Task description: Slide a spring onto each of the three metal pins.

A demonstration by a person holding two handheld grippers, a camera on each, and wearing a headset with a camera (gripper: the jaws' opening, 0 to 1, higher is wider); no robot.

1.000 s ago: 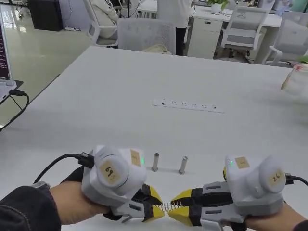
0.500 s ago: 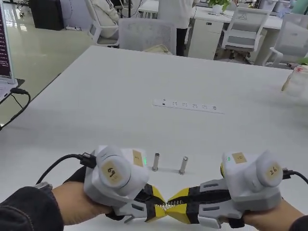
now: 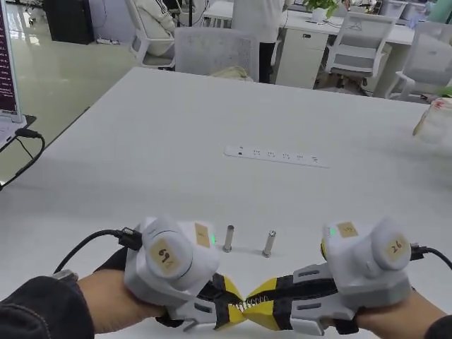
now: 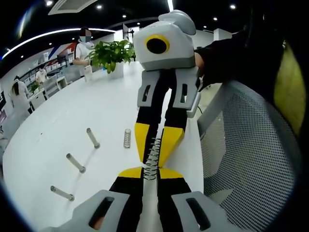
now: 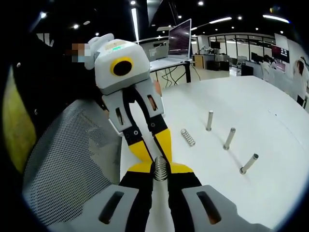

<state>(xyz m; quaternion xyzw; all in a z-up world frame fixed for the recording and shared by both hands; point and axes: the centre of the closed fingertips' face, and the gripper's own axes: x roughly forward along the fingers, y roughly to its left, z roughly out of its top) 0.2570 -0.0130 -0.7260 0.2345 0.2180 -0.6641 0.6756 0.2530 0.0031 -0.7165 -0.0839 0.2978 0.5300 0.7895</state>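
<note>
tabletop (image 3: 212, 120): white, smooth, faint satin sheen.
pins (image 4: 75, 163): bare metal, smooth, softly bright.
spring (image 4: 152, 159): thin bright metal wire.
left gripper (image 3: 235, 313), right gripper (image 3: 256, 311): pale grey plastic shells, smooth, semi-gloss; fingers (image 3: 227, 288) matt yellow and black plastic.
chair back (image 4: 251, 145): grey open-weave mesh.
sleeve (image 3: 35, 307): dark matt cloth.
power strip (image 3: 277, 155): white plastic.

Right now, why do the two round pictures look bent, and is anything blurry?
Left gripper view: fisheye curves the table; the held spring is sharp. Right gripper view: same bending, ceiling lights glare. Head view: straight lines, even light, pins crisp.
</note>
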